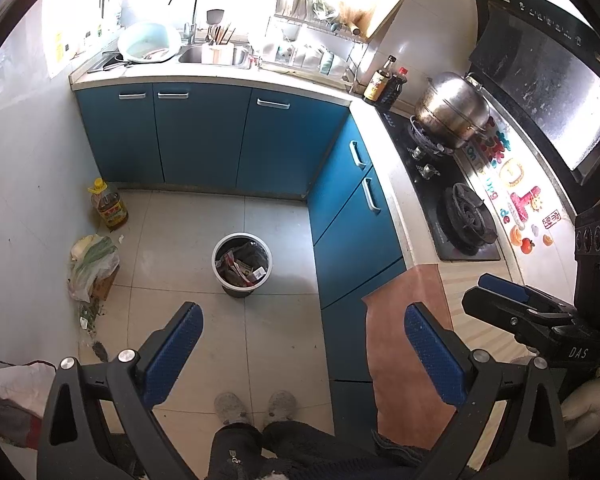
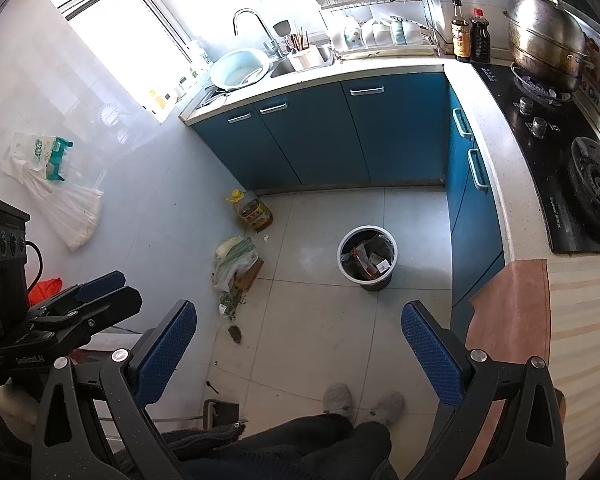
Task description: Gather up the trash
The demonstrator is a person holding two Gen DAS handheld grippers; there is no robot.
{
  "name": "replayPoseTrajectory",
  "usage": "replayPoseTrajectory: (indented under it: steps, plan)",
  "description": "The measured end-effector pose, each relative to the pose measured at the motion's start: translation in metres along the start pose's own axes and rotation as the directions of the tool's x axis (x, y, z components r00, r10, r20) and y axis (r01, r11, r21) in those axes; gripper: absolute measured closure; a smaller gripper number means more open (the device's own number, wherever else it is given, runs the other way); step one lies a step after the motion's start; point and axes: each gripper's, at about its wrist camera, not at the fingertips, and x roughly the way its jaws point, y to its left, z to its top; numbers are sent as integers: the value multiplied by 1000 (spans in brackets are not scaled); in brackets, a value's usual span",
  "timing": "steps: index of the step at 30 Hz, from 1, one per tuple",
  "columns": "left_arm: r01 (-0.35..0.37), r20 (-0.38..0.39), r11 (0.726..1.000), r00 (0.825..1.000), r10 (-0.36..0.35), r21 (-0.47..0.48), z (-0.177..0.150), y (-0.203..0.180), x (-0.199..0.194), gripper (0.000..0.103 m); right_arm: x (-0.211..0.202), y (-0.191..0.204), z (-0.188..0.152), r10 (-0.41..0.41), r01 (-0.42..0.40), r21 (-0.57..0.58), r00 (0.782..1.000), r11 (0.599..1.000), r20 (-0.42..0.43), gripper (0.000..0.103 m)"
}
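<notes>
One bin [image 1: 241,265]; two grippers, jaws wide, empty

A: Where is the trash bin [image 1: 241,264]?

B: On the floor, in the corner formed by 2 cabinet runs. The sink [image 1: 216,56] counter stands behind it, the stove [image 1: 452,196] counter to its right.

A: And on its left?

B: An oil bottle [image 1: 109,204] against the wall; before that a bag of greens [image 1: 94,266], apparently on a box. Scraps [image 2: 232,306] lie just before the bag. A pot [image 1: 452,110] sits on the far burner.
</notes>
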Motion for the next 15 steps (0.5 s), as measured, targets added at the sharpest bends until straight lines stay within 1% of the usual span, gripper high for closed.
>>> replayPoseTrajectory:
  steps: [15]
  plan:
    - [11, 3, 1000, 1000, -11, -1, 4, 3, -3, 0, -1, 1, 0, 6, -7, -11, 1000, 1000, -11, 0]
